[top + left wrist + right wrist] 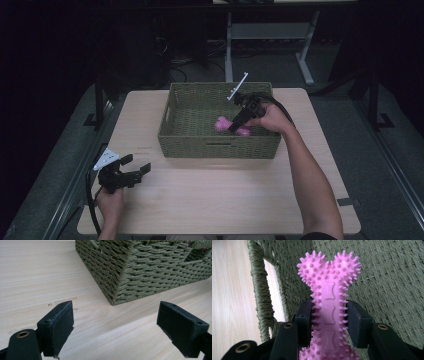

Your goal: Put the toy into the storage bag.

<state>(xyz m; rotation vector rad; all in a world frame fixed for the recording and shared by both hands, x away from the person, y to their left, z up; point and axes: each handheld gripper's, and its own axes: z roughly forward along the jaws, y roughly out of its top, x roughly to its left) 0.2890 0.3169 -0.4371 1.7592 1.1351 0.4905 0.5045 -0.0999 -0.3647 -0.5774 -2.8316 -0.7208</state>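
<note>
A pink spiky bone-shaped toy [223,124] [329,290] is inside the green woven basket [172,131] [387,277], near its front right part. My right gripper [239,121] [329,322] is shut on the toy's shaft, with both pads pressing its spikes. Whether the toy touches the basket floor I cannot tell. My left gripper [134,171] [115,327] rests low over the table near the front left corner, open, with nothing between its jaws. It faces the basket's near corner [115,300].
The light wooden table [225,200] has bare surface in front of and to both sides of the basket. The basket has a handle slot [273,290] in its wall. A white strip [238,86] sticks up behind the basket. Dark floor and a desk frame [305,60] lie beyond.
</note>
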